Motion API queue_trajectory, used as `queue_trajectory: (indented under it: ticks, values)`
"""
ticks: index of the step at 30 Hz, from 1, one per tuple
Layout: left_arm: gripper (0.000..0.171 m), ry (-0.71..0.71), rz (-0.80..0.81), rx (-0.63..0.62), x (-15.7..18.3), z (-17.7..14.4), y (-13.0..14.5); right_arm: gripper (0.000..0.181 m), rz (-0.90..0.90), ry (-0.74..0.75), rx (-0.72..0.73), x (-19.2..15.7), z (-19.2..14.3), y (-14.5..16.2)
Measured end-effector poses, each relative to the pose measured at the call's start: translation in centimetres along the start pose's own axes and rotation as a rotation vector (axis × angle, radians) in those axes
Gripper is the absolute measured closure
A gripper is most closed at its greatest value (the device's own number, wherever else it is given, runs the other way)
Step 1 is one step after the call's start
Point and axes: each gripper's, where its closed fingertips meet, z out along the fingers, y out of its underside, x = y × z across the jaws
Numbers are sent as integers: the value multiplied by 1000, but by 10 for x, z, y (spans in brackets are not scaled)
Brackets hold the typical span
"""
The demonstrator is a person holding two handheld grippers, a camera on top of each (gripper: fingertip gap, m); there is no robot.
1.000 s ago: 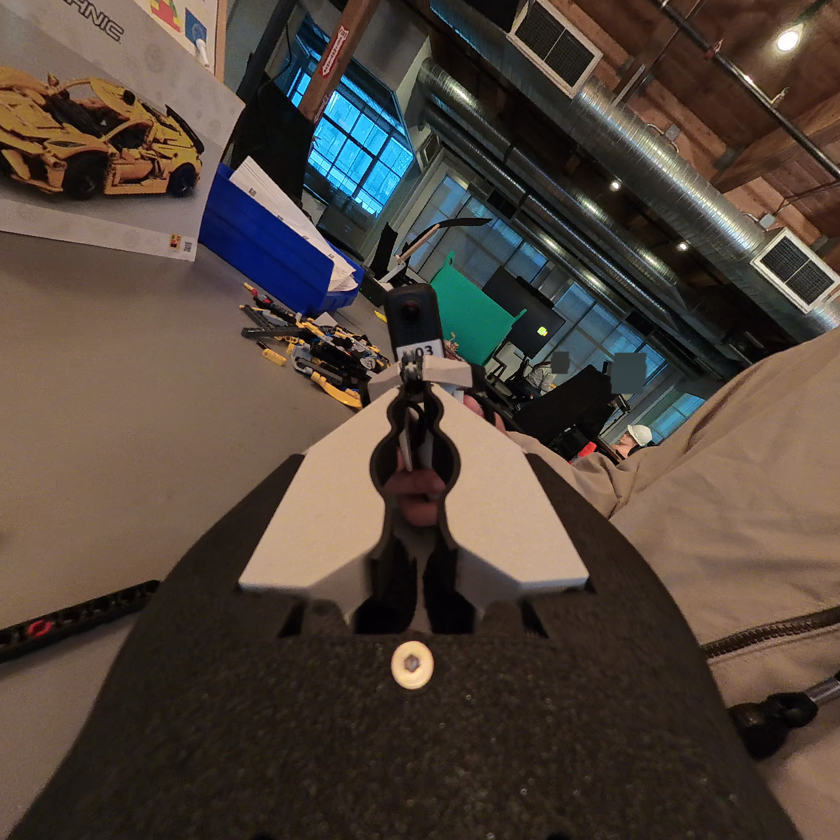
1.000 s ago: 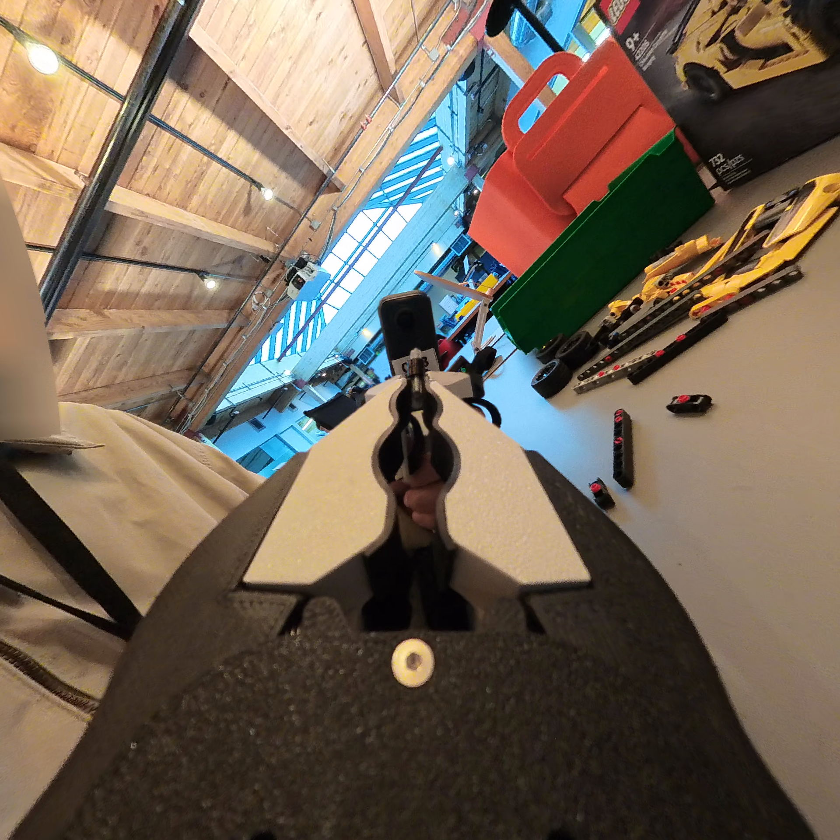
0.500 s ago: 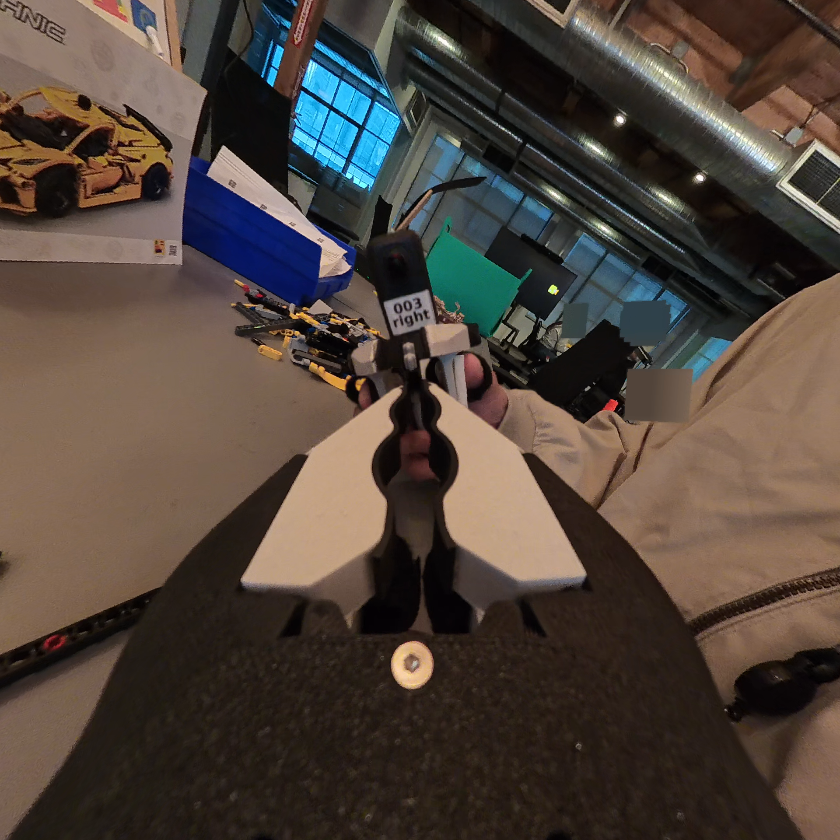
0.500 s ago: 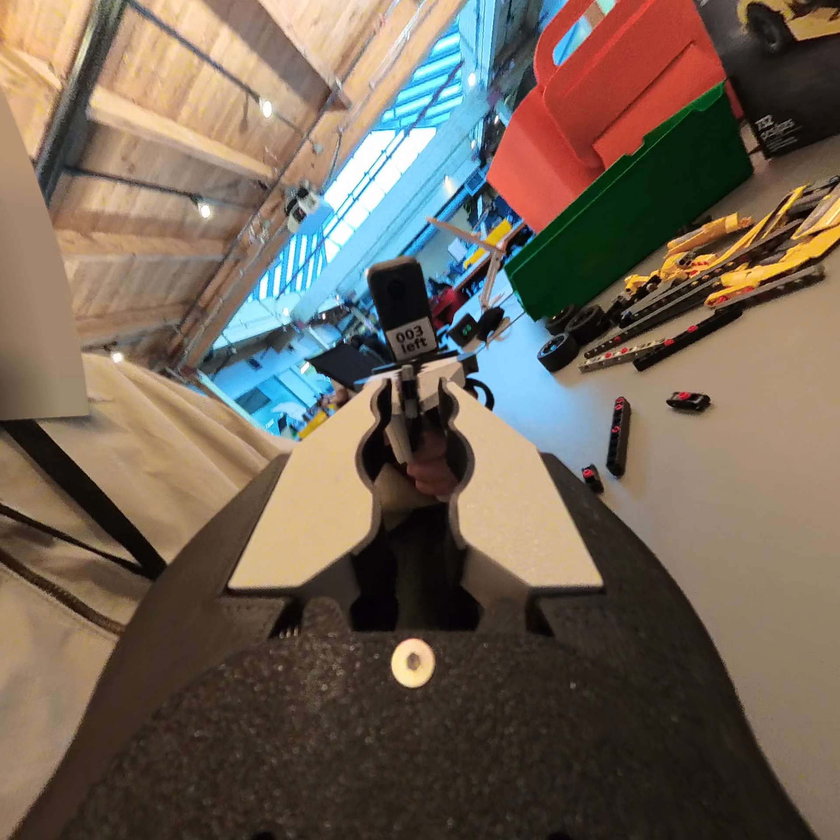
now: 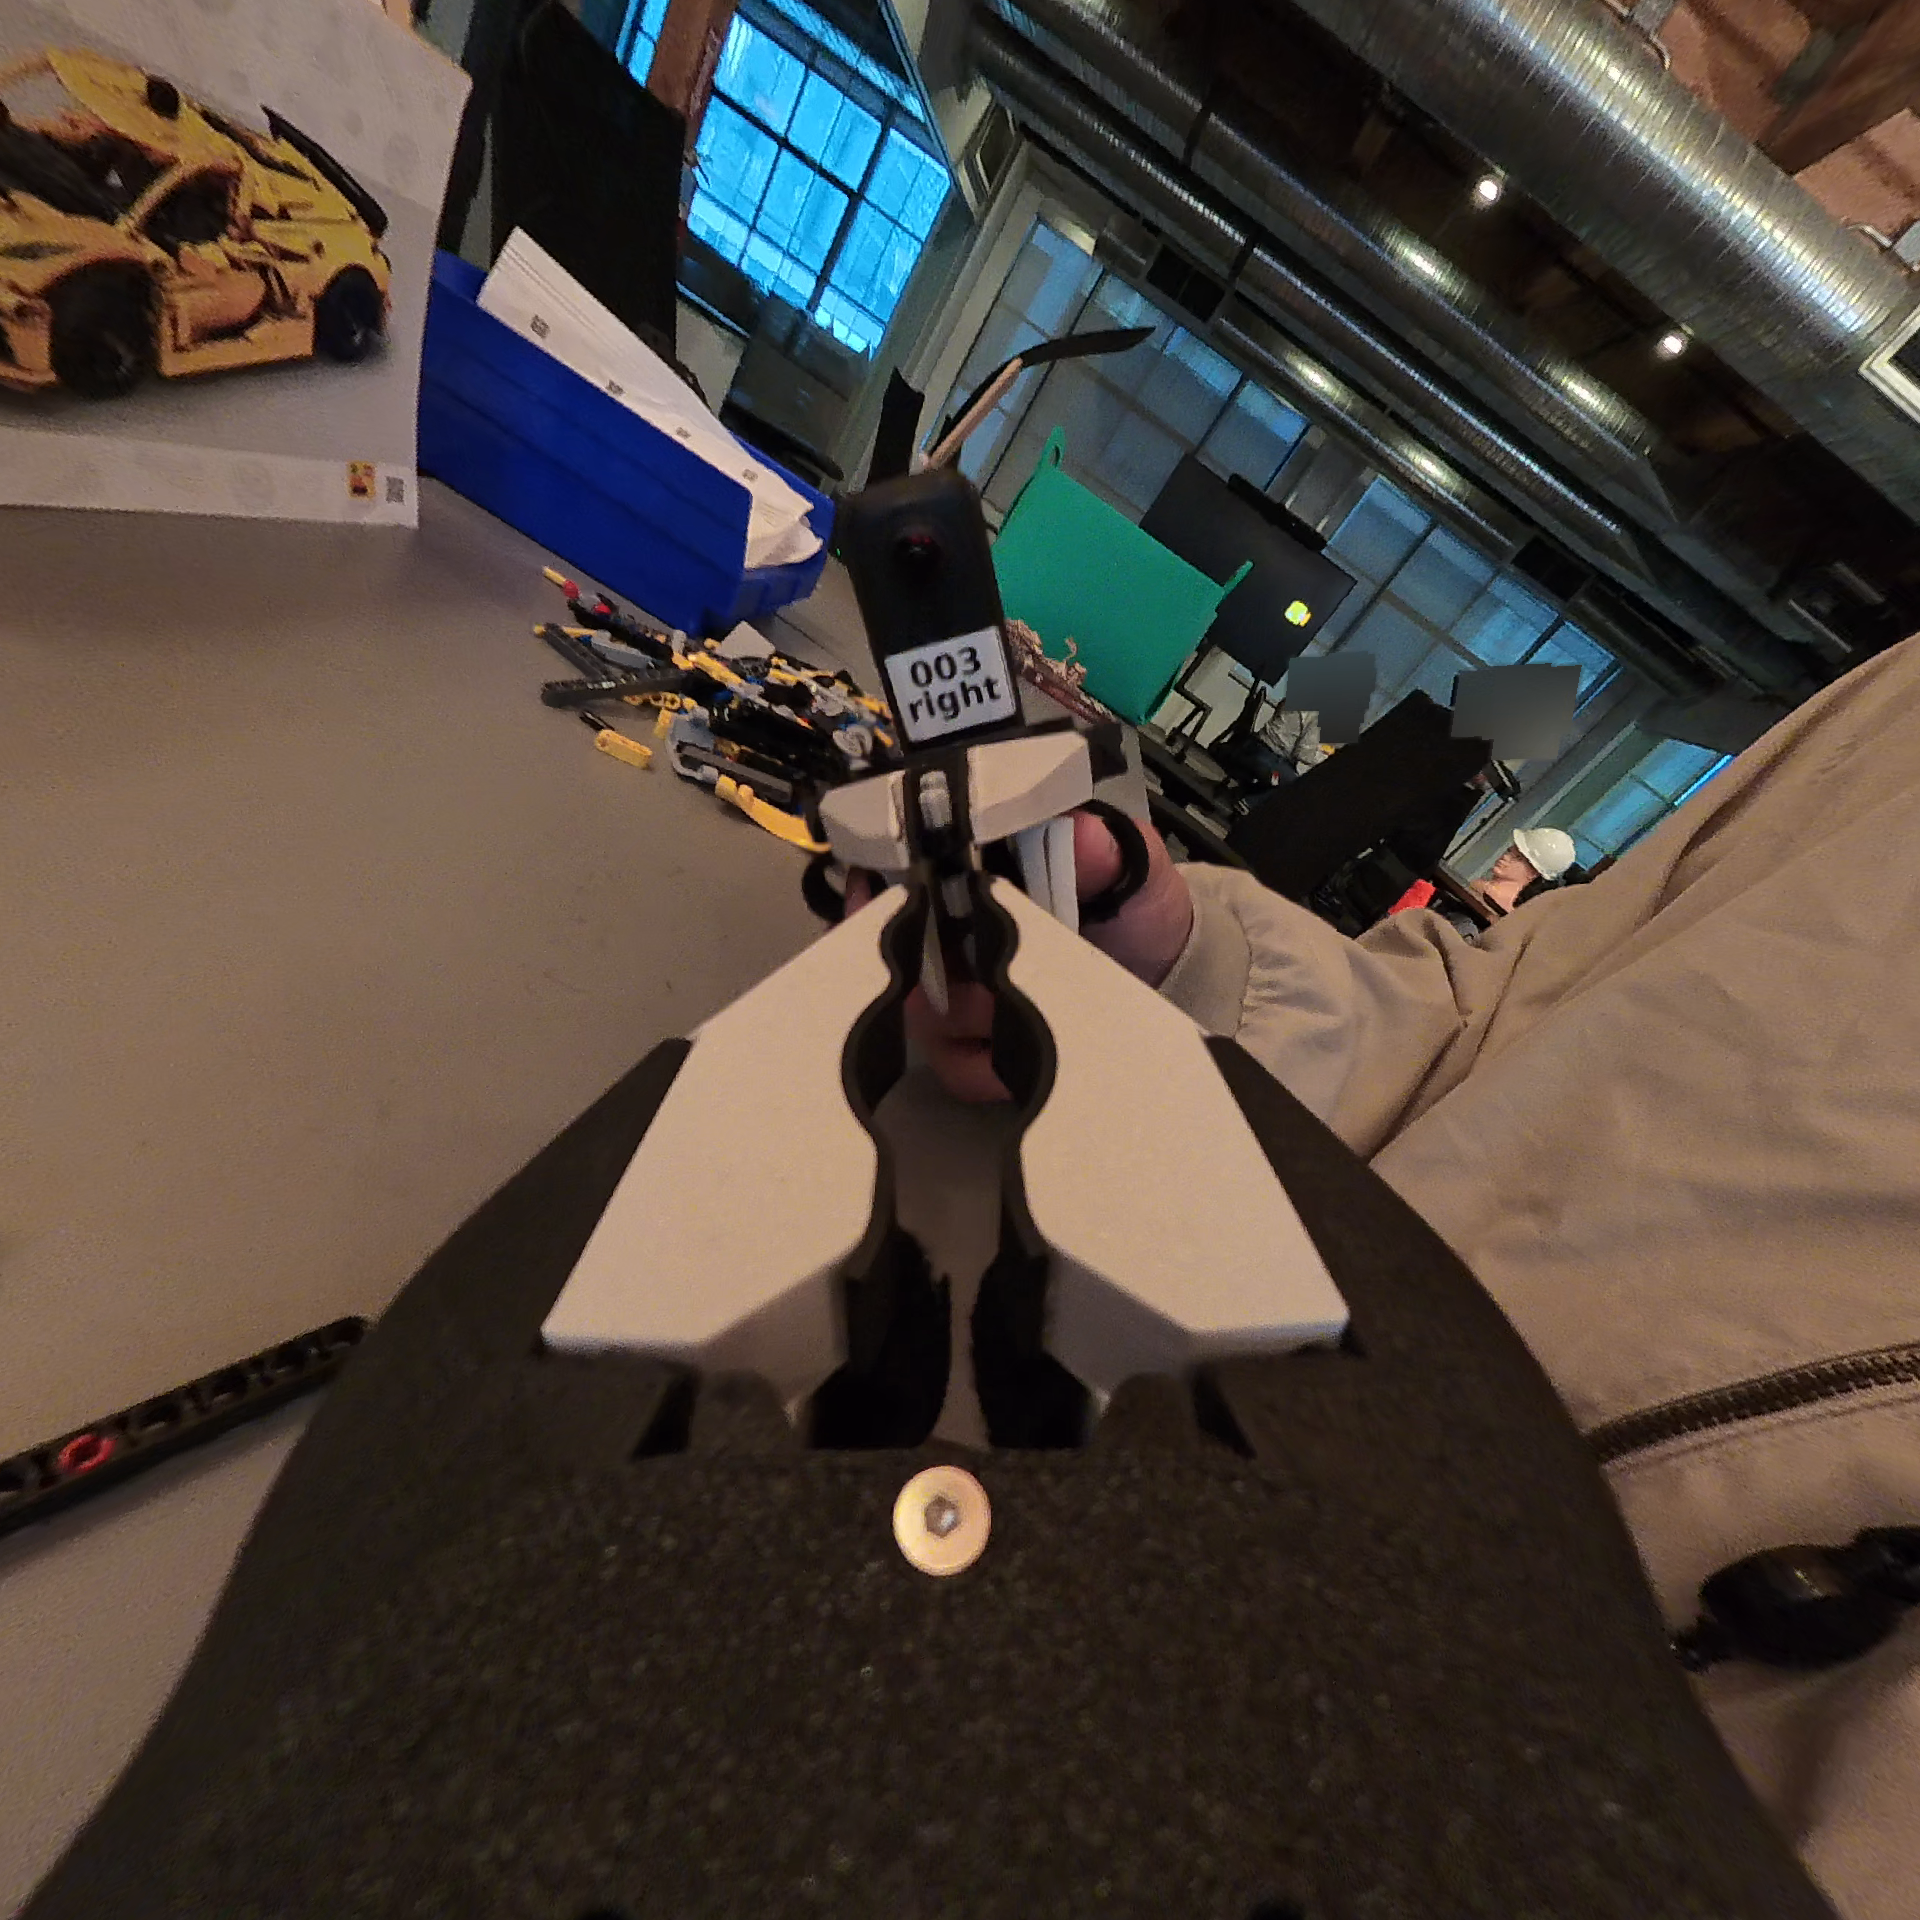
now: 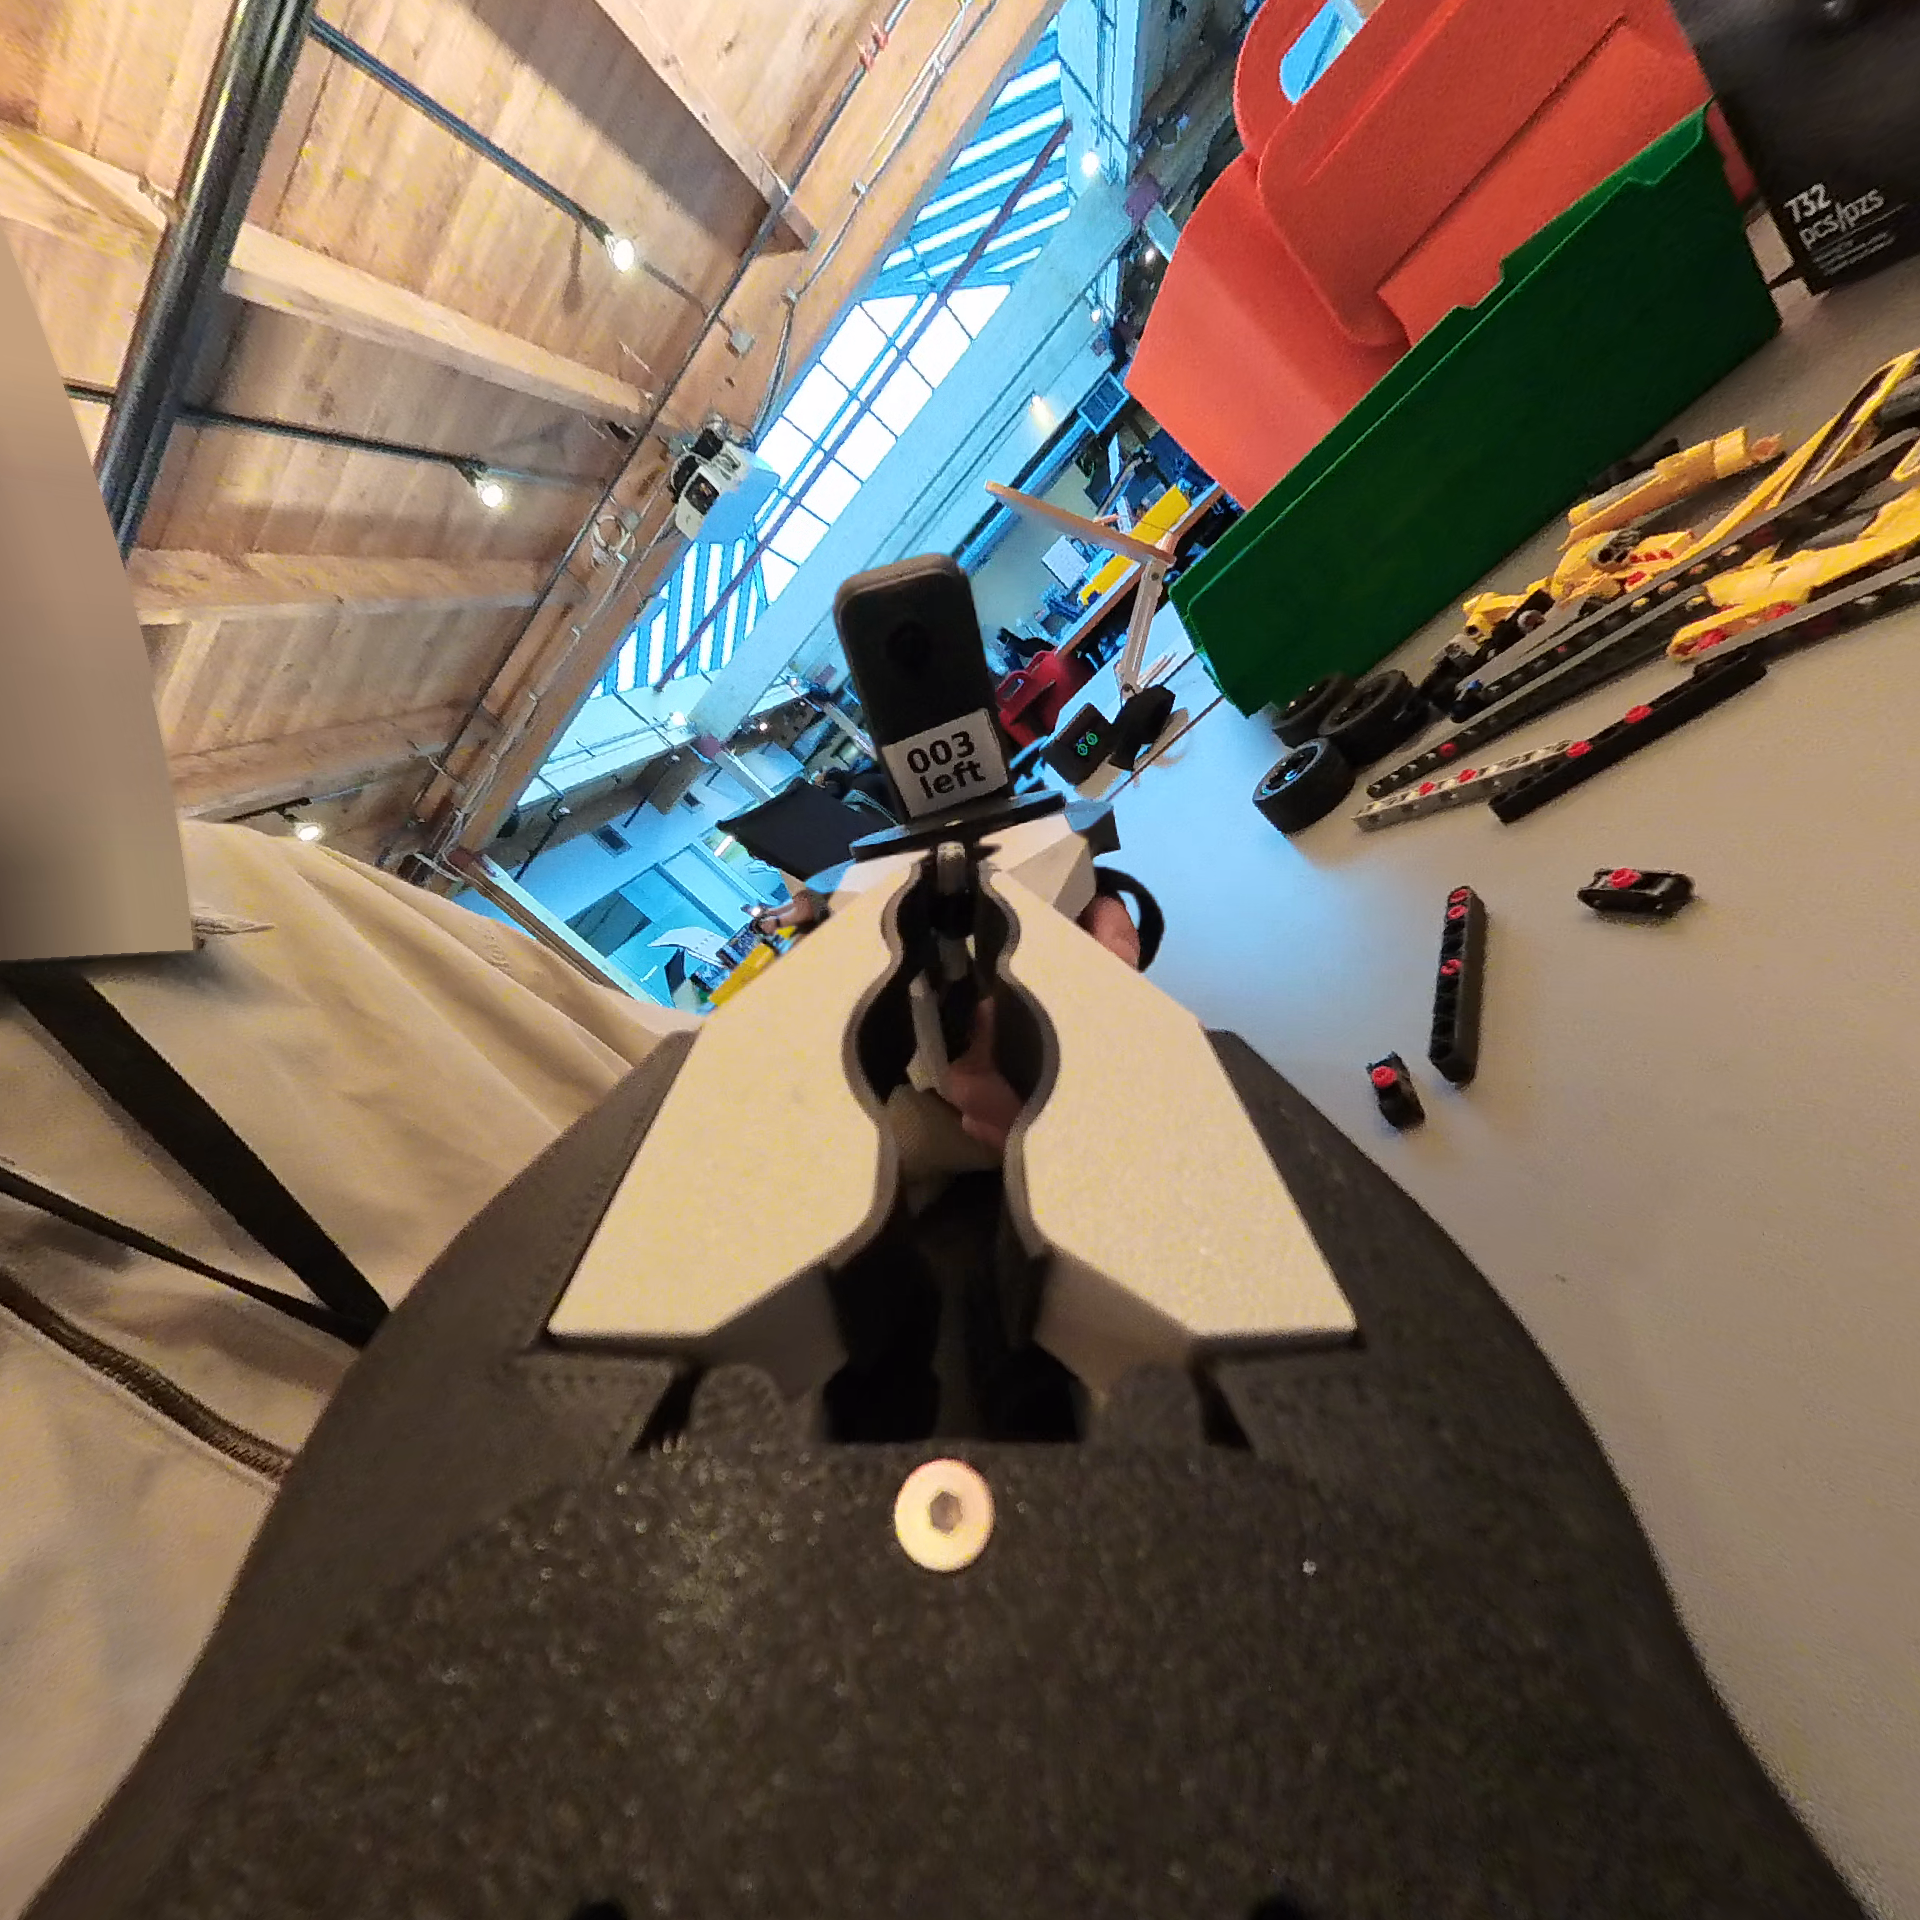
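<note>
Here we have the two grippers held nose to nose above the table (image 5: 312, 935), each pointing straight along the other's fingers. The left gripper (image 5: 940, 904) has its fingers drawn almost together, with only a narrow slit at the tips. The right gripper (image 6: 948, 883) is closed down just as far. A slender grey piece (image 6: 950, 864) sits right at the tips where the two meet, its long axis running roughly along the fingers. Both pairs of tips seem to pinch it, though it is small and partly hidden, so we judge that rather than see it plainly. It lies dead ahead of each gripper, and neither is nearer to it than the other. Off to the left of the left fingers, and well behind their tips, a long black beam (image 5: 177, 1403) lies flat on the table. A pile of yellow and black parts (image 5: 748, 717) lies ahead and to the left, with a blue bin (image 5: 582, 468) beyond it. To the right of the right fingers we see a short black beam (image 6: 1455, 982). Farther ahead on that side are black wheels (image 6: 1304, 784) in front of a green bin (image 6: 1475, 457). None of these touch either gripper.
</note>
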Motion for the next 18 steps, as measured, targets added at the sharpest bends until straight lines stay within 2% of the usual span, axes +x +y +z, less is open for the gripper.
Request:
queue_trajectory:
  ticks: [6, 12, 18]
  values:
    - [168, 34, -94, 60, -3, 1, -4, 175, 16, 1, 41, 3, 0, -4]
    - [168, -84, -74, 29, -20, 5, 1, 177, 164, 4, 132, 22, -7, -9]
    - [168, -96, -50, 46, -21, -1, -5, 177, 195, -26, 189, 23, -4, -15]
